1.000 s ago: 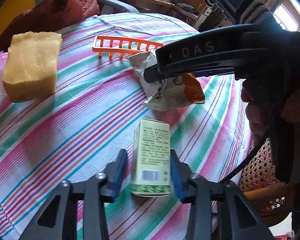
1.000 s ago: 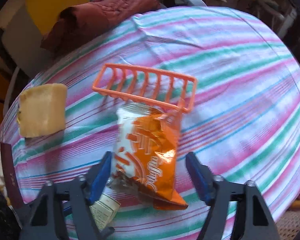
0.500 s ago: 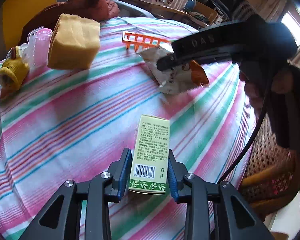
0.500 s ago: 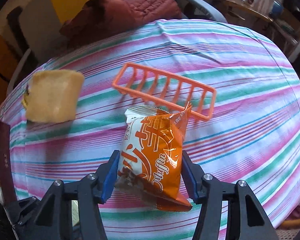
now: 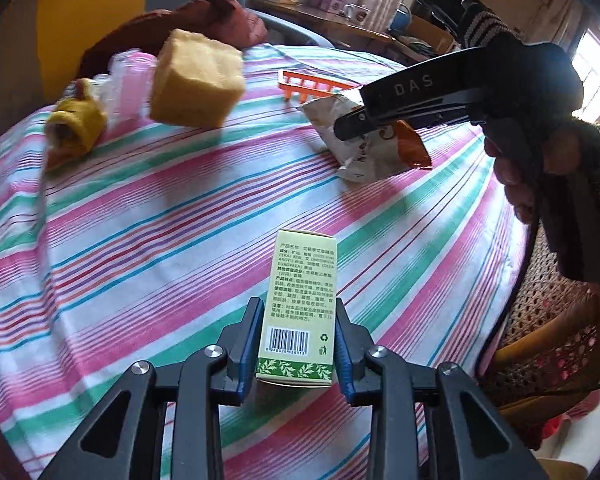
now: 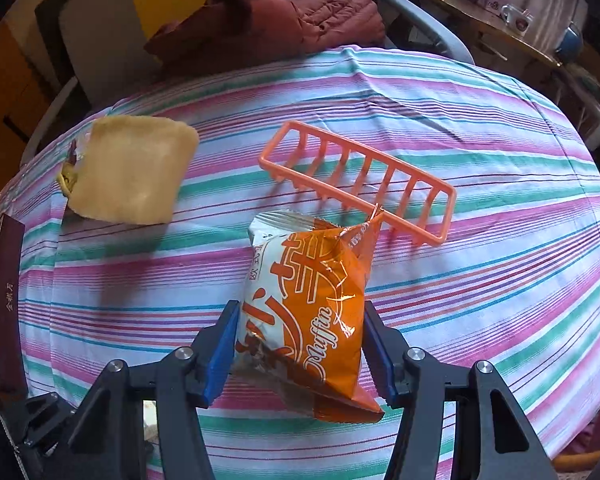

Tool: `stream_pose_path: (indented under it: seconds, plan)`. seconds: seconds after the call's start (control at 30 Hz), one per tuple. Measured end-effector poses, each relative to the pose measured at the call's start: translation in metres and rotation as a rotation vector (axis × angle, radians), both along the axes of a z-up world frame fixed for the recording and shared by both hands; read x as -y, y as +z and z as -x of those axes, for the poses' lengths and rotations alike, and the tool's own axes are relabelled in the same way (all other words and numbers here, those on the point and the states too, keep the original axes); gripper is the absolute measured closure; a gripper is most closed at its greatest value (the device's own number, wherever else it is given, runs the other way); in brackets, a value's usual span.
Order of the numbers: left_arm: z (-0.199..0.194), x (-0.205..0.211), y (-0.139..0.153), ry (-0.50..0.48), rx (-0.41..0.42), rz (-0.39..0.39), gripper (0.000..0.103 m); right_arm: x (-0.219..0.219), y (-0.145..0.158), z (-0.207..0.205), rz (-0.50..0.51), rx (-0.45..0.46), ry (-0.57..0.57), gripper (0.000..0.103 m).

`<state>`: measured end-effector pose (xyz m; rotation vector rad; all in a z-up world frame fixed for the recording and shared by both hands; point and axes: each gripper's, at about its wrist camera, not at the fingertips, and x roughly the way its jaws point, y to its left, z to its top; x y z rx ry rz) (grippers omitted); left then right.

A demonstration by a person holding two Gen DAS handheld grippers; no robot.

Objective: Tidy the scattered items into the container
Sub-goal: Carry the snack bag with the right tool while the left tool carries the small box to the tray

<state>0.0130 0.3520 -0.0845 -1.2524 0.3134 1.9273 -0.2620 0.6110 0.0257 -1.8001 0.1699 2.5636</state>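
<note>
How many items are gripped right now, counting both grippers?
2. The pale green cardboard box is clamped in the left gripper; the orange-and-white foil muffin packet is clamped in the right gripper. Other table items lie ungripped.

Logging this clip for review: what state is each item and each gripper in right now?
left gripper: shut on the green box
green box: gripped at both sides
right gripper: shut on the muffin packet
muffin packet: sealed, crinkled, gripped
yellow sponge: on the striped cloth, untouched
orange rack: empty, resting on its prongs
yellow roll: lying on its side
</note>
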Motion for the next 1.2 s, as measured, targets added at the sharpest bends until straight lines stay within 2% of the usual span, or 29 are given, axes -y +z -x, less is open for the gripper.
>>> stream_pose_path:
  seconds: [0.1, 0.2, 0.43, 0.63, 0.73, 0.97, 1.1, 1.2]
  plan:
    - [0.000, 0.008, 0.004, 0.040, -0.036, 0.021, 0.071, 0.012, 0.002, -0.004, 0.004, -0.012, 0.034, 0.045]
    - [0.002, 0.027, 0.011, 0.081, -0.051, 0.009, 0.071, 0.026, 0.004, -0.010, 0.009, -0.016, 0.075, 0.045]
    - [-0.006, 0.065, 0.055, 0.128, -0.163, -0.077, 0.071, 0.067, 0.002, -0.029, 0.026, -0.002, 0.158, 0.045]
    - [-0.007, 0.105, 0.090, 0.183, -0.226, -0.133, 0.071, 0.091, 0.000, -0.044, 0.091, -0.007, 0.151, 0.045]
    - [0.001, 0.137, 0.103, 0.245, -0.236, -0.169, 0.071, 0.103, 0.001, -0.050, 0.113, -0.020, 0.137, 0.045]
    - [0.021, 0.227, 0.121, 0.465, -0.270, -0.221, 0.071, 0.143, 0.005, -0.056, 0.199, -0.071, 0.160, 0.045]
    - [0.032, 0.270, 0.116, 0.572, -0.274, -0.223, 0.071, 0.177, 0.015, -0.052, 0.232, -0.108, 0.211, 0.045]
    - [0.038, 0.294, 0.103, 0.618, -0.231, -0.231, 0.071, 0.201, 0.023, -0.049, 0.256, -0.118, 0.251, 0.045]
